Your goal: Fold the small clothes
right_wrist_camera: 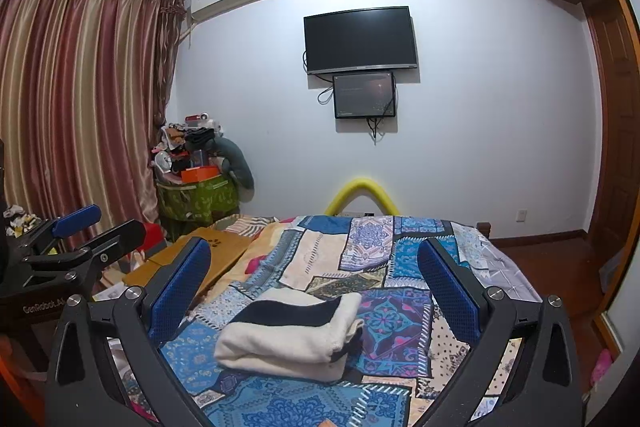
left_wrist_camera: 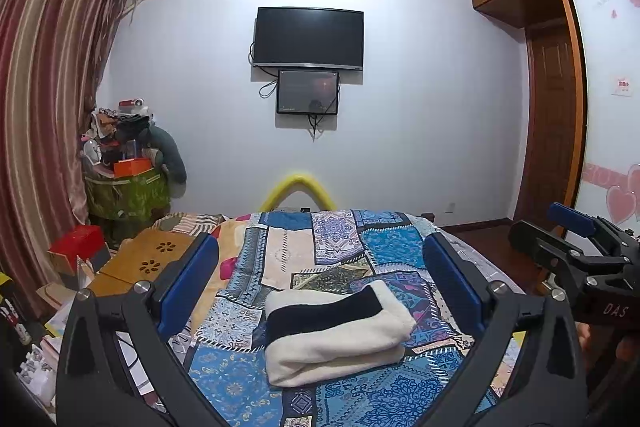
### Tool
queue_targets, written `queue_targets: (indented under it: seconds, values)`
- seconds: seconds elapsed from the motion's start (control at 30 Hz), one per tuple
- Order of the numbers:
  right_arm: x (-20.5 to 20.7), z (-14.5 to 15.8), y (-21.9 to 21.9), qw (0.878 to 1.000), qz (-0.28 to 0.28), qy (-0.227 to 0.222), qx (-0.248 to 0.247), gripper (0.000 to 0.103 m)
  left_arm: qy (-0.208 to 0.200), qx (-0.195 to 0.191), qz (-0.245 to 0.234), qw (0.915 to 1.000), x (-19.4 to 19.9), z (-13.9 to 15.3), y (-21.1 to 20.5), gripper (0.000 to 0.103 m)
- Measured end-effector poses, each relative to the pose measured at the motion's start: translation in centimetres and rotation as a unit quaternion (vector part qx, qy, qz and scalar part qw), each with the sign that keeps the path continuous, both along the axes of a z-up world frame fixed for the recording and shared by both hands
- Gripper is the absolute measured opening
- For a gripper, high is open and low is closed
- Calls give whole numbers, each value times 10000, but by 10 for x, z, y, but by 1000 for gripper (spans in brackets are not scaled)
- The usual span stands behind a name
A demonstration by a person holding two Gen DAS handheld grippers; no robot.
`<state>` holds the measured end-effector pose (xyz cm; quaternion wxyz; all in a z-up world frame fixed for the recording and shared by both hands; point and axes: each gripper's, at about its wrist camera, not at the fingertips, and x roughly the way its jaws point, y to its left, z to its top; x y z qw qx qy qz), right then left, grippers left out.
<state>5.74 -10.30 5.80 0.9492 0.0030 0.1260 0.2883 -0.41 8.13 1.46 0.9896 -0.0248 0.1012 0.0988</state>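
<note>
A small cream garment with a black band (left_wrist_camera: 336,331) lies folded into a thick bundle on the patchwork bedspread (left_wrist_camera: 340,247). It also shows in the right wrist view (right_wrist_camera: 288,335). My left gripper (left_wrist_camera: 320,283) is open and empty, held above and just behind the bundle, its blue pads (left_wrist_camera: 188,283) wide apart. My right gripper (right_wrist_camera: 316,287) is open and empty, also held over the bundle. The right gripper shows at the right edge of the left wrist view (left_wrist_camera: 568,239), and the left gripper at the left edge of the right wrist view (right_wrist_camera: 80,235).
A wooden lap desk (left_wrist_camera: 144,259) lies on the bed's left side. A red box (left_wrist_camera: 78,247) and clutter sit left of it. A green hamper (left_wrist_camera: 128,195) piled with things stands by the curtain (left_wrist_camera: 44,107). A TV (left_wrist_camera: 308,39) hangs on the far wall. A wardrobe (left_wrist_camera: 552,107) stands right.
</note>
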Motion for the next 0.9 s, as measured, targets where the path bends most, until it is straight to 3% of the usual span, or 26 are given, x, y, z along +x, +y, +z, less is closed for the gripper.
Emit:
queue_targets:
  seconds: [0.9]
  values:
    - [2, -1, -3, 10000, -17, 22, 20, 103, 116, -253, -270, 9992, 7, -5, 1, 103]
